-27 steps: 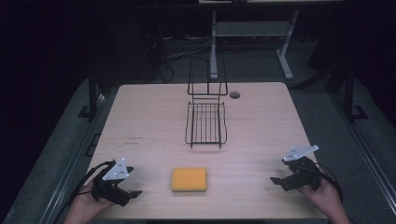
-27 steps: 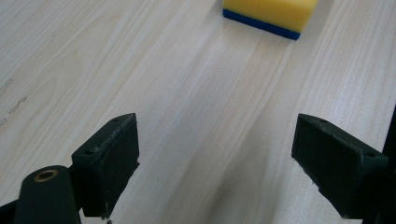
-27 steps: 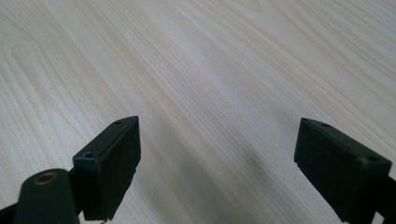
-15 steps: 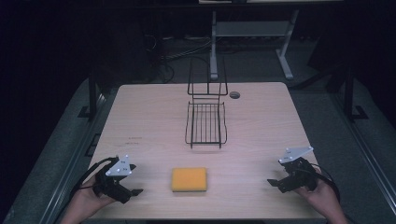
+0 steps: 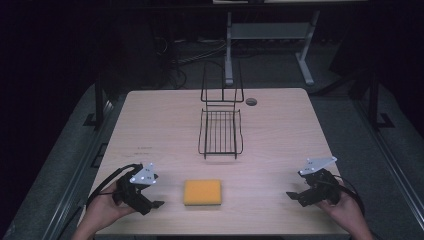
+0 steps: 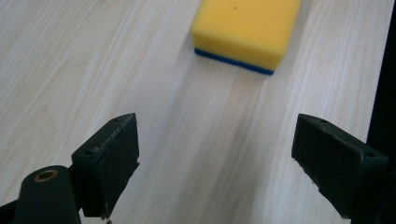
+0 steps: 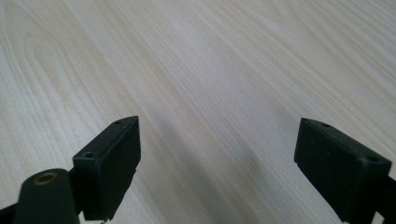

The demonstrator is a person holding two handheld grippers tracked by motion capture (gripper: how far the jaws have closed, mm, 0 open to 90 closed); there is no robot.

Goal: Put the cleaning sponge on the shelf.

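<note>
The yellow sponge (image 5: 202,192) lies flat on the counter (image 5: 280,145), close to the near edge and a little left of the middle. In the left gripper view the sponge (image 6: 247,30) has a thin blue layer at the bottom, and nothing touches it. The left hand-held gripper (image 5: 152,205) is just beside the sponge, on its left. Its jaws are wide apart and hold nothing, and they point at the sponge (image 6: 219,163). A moment ago this hand-held gripper sat a bit more to the left and turned away, so now it has come a little closer and faces the sponge. I think that means the left hand is getting ready to pick the sponge up, but the grab has not started yet. The right hand-held gripper (image 5: 295,196) is well apart from the sponge, near the right edge. It has moved a little lower and nearer to the person. Its jaws are wide apart too (image 7: 217,163), with only bare wood between them. Farther back, in the middle of the counter, stands a black wire rack (image 5: 220,132), and it has nothing in it. It looks like a good place for the sponge to go. Counting now: one sponge, one wire rack, two hand-held grippers, and one small dark round spot (image 5: 251,101) at the far side of the counter.
</note>
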